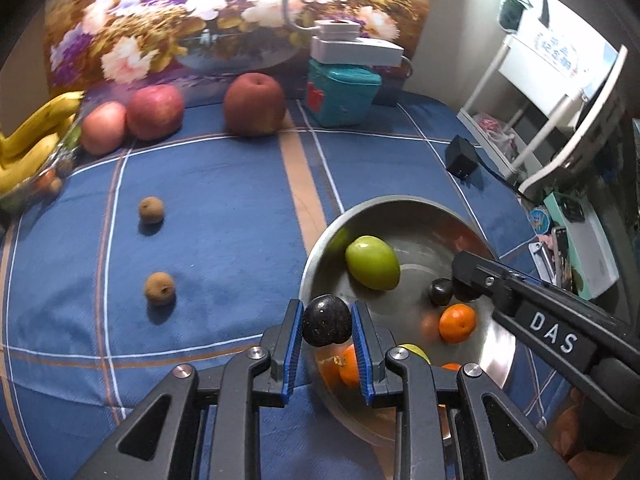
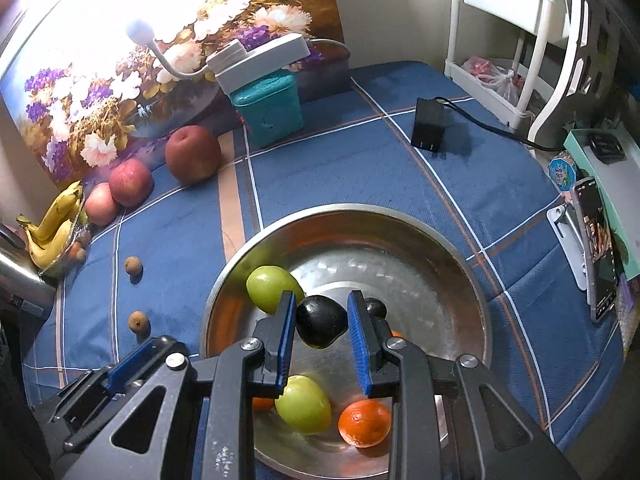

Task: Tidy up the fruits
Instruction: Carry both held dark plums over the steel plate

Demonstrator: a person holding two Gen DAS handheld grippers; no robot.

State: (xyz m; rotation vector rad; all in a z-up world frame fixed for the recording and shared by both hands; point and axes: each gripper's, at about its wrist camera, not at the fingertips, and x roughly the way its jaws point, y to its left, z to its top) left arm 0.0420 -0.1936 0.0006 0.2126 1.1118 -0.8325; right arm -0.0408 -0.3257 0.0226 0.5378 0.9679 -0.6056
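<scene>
My left gripper (image 1: 327, 322) is shut on a dark plum (image 1: 327, 320) at the near-left rim of the steel bowl (image 1: 404, 202). My right gripper (image 2: 320, 320) has its jaws around another dark plum (image 2: 321, 321) over the bowl (image 2: 348, 212); the left pad touches it, a small gap shows at the right pad. The bowl holds two green fruits (image 2: 272, 288) (image 2: 304, 404), oranges (image 2: 365, 423) and a third small dark plum (image 1: 441, 291). Two small brown fruits (image 1: 151, 209) (image 1: 159, 288) lie on the blue cloth to the left.
Three apples (image 1: 154, 111) (image 1: 254, 105) (image 1: 103, 128) and bananas (image 1: 32, 136) in a glass dish sit at the back left. A teal box (image 1: 340, 92) with a lamp stands behind. A black adapter (image 1: 461, 156), a white rack (image 2: 500, 40) and a phone (image 2: 598, 248) are at the right.
</scene>
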